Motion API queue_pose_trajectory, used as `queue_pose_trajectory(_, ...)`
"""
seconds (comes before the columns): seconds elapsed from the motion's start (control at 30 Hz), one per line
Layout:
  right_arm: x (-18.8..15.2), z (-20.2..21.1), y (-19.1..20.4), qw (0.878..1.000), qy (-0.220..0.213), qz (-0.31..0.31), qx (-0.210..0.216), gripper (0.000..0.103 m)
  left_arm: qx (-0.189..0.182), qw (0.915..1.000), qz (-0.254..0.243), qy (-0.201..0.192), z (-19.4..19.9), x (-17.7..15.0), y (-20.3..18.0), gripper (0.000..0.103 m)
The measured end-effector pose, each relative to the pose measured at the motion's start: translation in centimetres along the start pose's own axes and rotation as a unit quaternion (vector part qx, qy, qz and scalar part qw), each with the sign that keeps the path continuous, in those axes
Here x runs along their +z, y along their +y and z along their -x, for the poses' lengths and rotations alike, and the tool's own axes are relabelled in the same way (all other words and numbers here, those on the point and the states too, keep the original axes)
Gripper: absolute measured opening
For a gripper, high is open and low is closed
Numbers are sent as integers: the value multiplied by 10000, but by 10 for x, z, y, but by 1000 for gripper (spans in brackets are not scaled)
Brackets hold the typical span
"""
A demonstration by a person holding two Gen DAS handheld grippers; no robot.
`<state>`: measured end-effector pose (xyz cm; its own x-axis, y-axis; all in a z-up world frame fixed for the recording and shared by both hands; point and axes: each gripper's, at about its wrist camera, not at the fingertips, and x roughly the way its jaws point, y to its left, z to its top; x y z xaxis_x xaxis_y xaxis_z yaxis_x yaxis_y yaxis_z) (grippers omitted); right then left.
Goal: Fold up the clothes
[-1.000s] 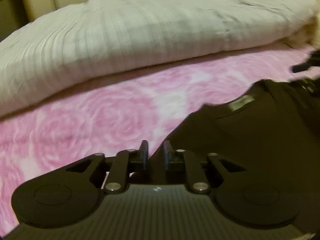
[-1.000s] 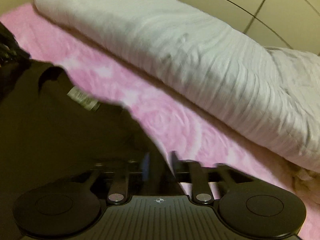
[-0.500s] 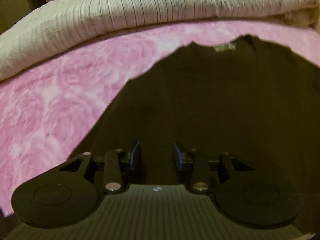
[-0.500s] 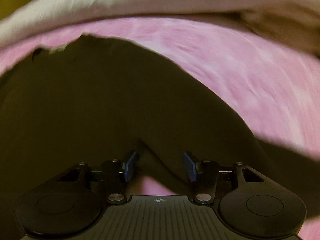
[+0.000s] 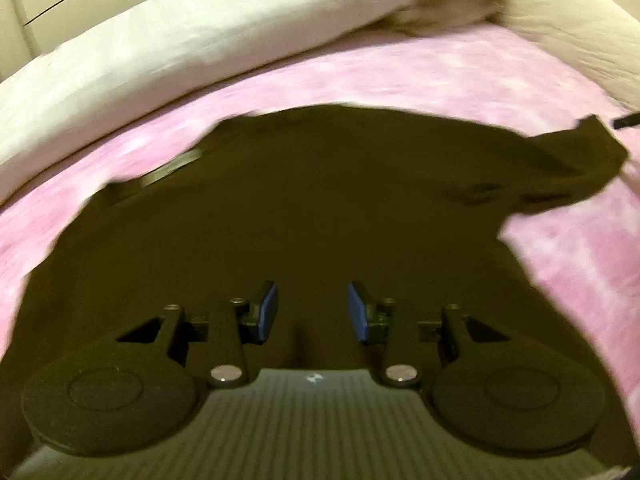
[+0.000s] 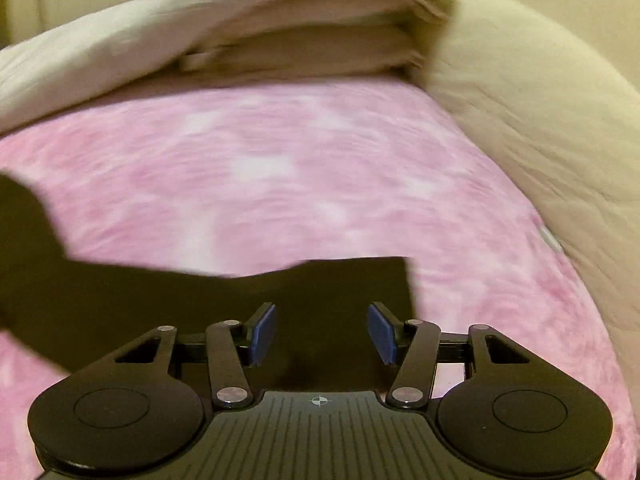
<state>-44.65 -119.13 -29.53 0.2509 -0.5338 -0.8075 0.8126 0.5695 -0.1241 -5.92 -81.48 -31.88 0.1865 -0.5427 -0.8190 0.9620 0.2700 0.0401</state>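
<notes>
Left gripper (image 5: 312, 312): jaws apart, nothing between pads, hovering over body of the dark shirt (image 5: 304, 208). Right gripper (image 6: 320, 334): jaws likewise spread, empty, positioned over the shirt's sleeve (image 6: 344, 280).

Shirt location: spread flat on pink blanket (image 6: 300, 184), neck label toward the white duvet (image 5: 168, 52) at rear; one sleeve extends out to the side. No fold visible in body, though blur limits detail.

Step in hand (est.): re-positioning for a grip w/ both claws released. Next move req's closing right pads on sleeve edge, left on body or hem, then carrying fabric inward. Thin cloth: pinch one layer only; avoid snagging blanket.
</notes>
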Motion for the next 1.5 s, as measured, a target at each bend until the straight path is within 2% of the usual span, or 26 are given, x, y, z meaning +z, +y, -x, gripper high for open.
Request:
queue_pose_trajectory(0.1,5,-29,-37,9979,478,-51,429,54,-241,9991,-340,-97,-19,26,-46,33)
queue_pose_trajectory(0.2,-2,-59,-49,9916,1087,295,639,53,-399,9964,-735,-164,-43,53,-84,33)
queue_pose_trajectory(0.23,-8,-57,-52,9914,1055,335,697,42,-429,9952,-860,-180,-51,62,-94,33)
queue_pose_trajectory(0.27,-15,-54,-55,9917,978,348,758,19,-451,9941,-971,-199,-59,70,-100,33)
queue_pose_trajectory(0.3,-16,-50,-60,9923,966,259,733,12,-472,9928,-1082,-218,-66,77,-107,33)
queue_pose_trajectory(0.37,-19,-36,-71,9953,815,-93,523,12,-446,9908,-1256,-215,-82,92,-113,33)
queue_pose_trajectory(0.5,-41,-20,-74,9918,1114,-355,509,12,-265,9872,-1564,-146,-114,119,-117,34)
queue_pose_trajectory(0.6,-55,-9,-74,9900,1243,-467,479,13,-127,9855,-1691,15,-135,127,-113,35)
queue_pose_trajectory(0.67,-59,-4,-70,9920,1127,-419,393,20,-89,9841,-1767,149,-149,129,-109,35)
queue_pose_trajectory(0.73,-53,-1,-66,9946,976,-323,109,25,-87,9835,-1797,202,-159,129,-105,39)
queue_pose_trajectory(0.8,-44,7,-58,9976,641,-180,-192,29,-111,9847,-1734,109,-163,132,-102,41)
queue_pose_trajectory(0.9,-31,17,-44,9992,85,99,-375,42,-81,9884,-1519,-15,-170,141,-101,41)
queue_pose_trajectory(0.97,-22,9,-34,9993,-9,370,-48,48,-61,9902,-1391,-101,-172,147,-102,40)
queue_pose_trajectory(1.03,-13,-4,-22,9969,18,742,243,49,-91,9906,-1346,-218,-165,150,-106,37)
queue_pose_trajectory(1.07,-9,-14,-16,9944,101,997,335,49,-167,9899,-1374,-309,-157,148,-110,37)
queue_pose_trajectory(1.2,7,-46,-22,9931,220,1150,56,48,-578,9830,-1662,-516,-117,121,-134,37)
queue_pose_trajectory(1.23,11,-54,-24,9927,248,1177,-22,44,-663,9813,-1728,-521,-108,112,-140,37)
queue_pose_trajectory(1.33,22,-79,-30,9912,330,1260,-255,43,-904,9776,-1865,-377,-93,85,-164,38)
queue_pose_trajectory(1.43,36,-73,-45,9968,144,709,-329,43,-998,9722,-2094,-314,-86,65,-189,38)
queue_pose_trajectory(1.5,31,-52,-42,9985,-58,544,-92,43,-1011,9649,-2401,-337,-82,54,-205,38)
